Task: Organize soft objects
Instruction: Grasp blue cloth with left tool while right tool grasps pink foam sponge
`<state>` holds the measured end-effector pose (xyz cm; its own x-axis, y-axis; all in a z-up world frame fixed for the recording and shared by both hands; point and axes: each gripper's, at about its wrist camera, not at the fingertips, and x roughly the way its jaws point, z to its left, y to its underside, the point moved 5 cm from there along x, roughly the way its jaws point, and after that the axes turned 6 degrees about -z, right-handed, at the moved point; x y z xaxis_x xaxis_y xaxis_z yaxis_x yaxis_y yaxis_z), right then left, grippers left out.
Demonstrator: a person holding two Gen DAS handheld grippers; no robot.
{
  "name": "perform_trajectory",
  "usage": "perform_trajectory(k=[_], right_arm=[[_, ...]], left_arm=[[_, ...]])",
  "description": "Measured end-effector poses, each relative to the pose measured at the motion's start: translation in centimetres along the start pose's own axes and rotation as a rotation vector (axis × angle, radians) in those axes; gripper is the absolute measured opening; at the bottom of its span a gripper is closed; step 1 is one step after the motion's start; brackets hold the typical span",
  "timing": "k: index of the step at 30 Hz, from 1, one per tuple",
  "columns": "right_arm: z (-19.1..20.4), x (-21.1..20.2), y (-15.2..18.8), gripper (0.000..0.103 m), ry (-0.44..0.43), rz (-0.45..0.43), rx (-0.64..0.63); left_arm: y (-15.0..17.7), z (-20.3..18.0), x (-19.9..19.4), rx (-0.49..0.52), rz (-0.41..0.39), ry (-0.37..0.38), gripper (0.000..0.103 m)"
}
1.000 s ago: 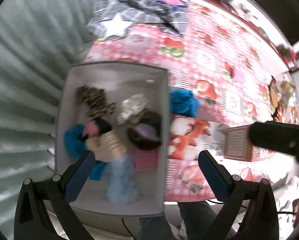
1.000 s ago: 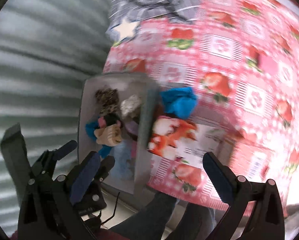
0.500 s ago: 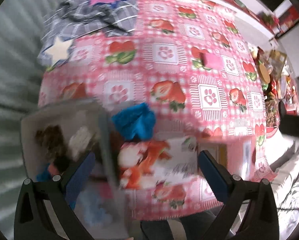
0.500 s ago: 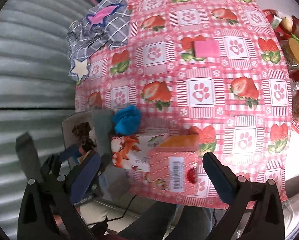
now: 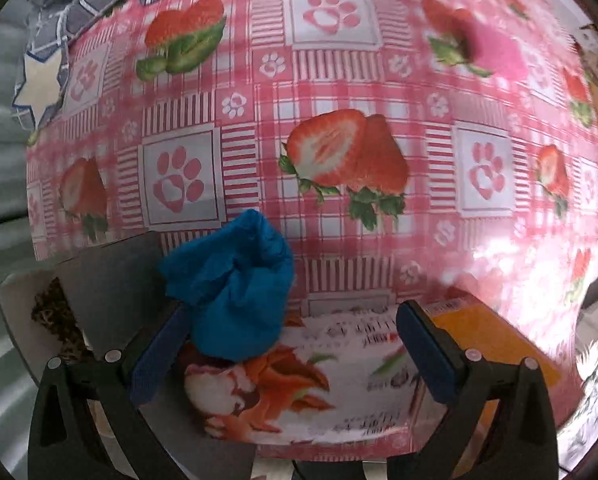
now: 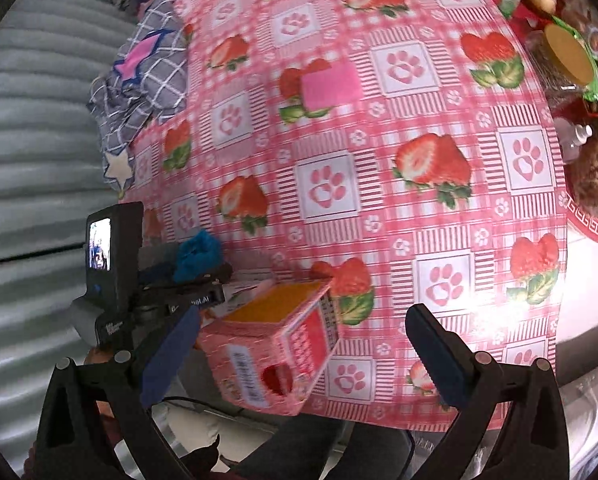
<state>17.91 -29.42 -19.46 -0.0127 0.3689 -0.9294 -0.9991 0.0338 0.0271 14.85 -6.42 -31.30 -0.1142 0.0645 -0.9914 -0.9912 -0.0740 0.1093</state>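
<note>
A crumpled bright-blue soft cloth [image 5: 235, 292] sits on a white squirrel-print pack [image 5: 299, 380] at the near table edge, beside the grey storage box [image 5: 111, 280]. Left gripper [image 5: 291, 356] gapes wide above it, empty; right gripper [image 6: 299, 352] likewise wide, gripping nothing, over the pink carton [image 6: 275, 344].

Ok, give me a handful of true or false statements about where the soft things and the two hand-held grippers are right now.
1. The left hand-held gripper is open and holds nothing. True.
2. The blue cloth lies inside the grey box. False: it sits on the table beside the box, by the printed tissue pack.
3. A pink sponge lies out on the strawberry tablecloth. True.
4. The right hand-held gripper is shut on the pink carton. False: it is open, with the carton between its spread fingers.
</note>
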Motion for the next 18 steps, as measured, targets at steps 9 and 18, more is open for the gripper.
perform_trajectory(k=[9,18], right_arm=[[-2.6,0.4,-1.4,0.103,-0.011,0.021,0.034],[-4.6,1.2,-1.9,0.103,-0.021,0.043,0.067]], left_arm=[[-0.4,0.7,3.5,-0.03,0.141,-0.153,0.103],[0.1,2.2,6.0,-0.186,0.226,-0.004,0.103]])
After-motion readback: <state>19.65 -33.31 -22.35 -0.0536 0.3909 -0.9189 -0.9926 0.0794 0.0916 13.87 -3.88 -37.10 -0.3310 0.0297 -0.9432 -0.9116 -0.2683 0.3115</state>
